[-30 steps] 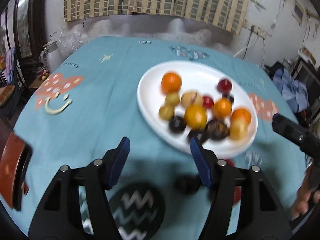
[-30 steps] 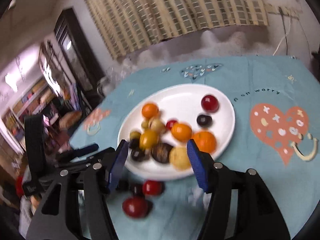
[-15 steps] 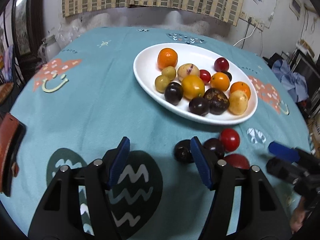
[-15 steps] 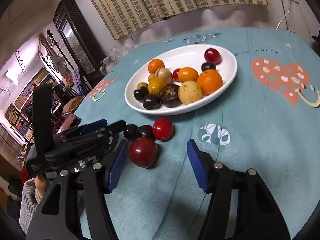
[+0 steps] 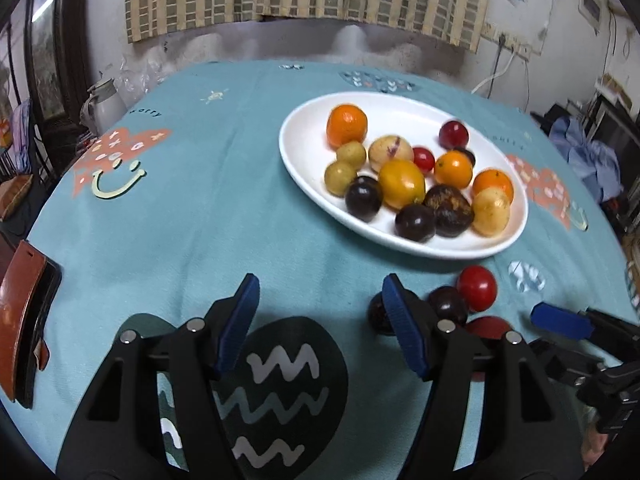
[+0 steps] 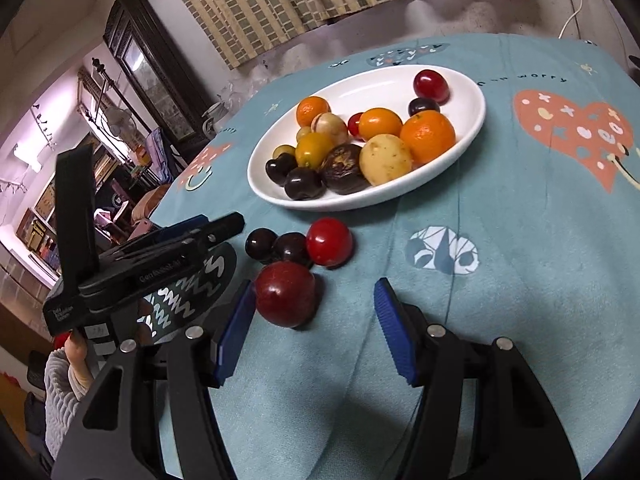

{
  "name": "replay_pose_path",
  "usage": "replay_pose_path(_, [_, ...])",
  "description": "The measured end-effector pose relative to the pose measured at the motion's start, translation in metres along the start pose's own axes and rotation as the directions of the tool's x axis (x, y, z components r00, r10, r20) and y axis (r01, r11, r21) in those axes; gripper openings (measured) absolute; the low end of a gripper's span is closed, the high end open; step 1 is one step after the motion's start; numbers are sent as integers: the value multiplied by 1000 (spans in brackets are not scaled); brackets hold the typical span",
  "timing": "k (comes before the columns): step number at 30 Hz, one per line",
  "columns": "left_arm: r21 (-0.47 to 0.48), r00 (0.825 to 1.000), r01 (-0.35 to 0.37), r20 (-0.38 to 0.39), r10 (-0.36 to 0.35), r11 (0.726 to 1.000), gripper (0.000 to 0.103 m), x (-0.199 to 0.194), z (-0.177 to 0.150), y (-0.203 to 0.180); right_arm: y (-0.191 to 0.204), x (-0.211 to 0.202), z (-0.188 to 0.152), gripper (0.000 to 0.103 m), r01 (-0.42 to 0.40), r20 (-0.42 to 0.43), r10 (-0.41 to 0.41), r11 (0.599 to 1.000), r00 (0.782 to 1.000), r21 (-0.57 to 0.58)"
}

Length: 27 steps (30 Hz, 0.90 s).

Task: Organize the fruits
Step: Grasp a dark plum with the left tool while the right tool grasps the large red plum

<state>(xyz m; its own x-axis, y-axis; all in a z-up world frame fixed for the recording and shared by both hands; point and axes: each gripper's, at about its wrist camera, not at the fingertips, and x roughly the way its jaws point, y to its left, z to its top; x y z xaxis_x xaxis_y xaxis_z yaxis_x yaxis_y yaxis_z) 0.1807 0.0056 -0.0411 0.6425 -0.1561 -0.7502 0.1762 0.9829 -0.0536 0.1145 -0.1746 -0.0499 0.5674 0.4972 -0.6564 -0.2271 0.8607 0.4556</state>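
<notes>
Since the earlier frames the right claw (image 6: 314, 330) has dropped toward the cloth, and the plum (image 6: 285, 294) now lies at lower centre just inside its left pad. The left claw (image 5: 318, 320), lower centre in its view, gapes empty. Both are open, and the right is nearer the plum. The plate (image 6: 472, 120) sits upper centre.

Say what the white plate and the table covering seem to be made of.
White plate: probably glazed ceramic, perhaps melamine; smooth, glossy, thick rolled rim. Table covering: woven or brushed fabric, matte, soft folds, printed hearts.
</notes>
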Motion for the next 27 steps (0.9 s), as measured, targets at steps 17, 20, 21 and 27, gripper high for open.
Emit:
replay_pose_path(17, [-86, 997, 60, -36, -63, 995, 66, 11, 4, 18, 23, 33, 1, 51, 15, -56, -19, 997, 998, -82])
replay_pose_path(20, [-55, 997, 55, -43, -57, 997, 67, 11, 2, 10, 23, 33, 1, 41, 10, -66, -17, 995, 998, -99])
replay_pose_path(21, [-48, 998, 49, -39, -50, 998, 67, 10, 2, 8, 23, 31, 1, 40, 10, -66, -17, 995, 998, -102])
replay_pose_path(27, [-41, 997, 77, -27, -78, 996, 68, 2, 1, 6, 6, 14, 4, 40, -5, -44, 3, 999, 999, -45])
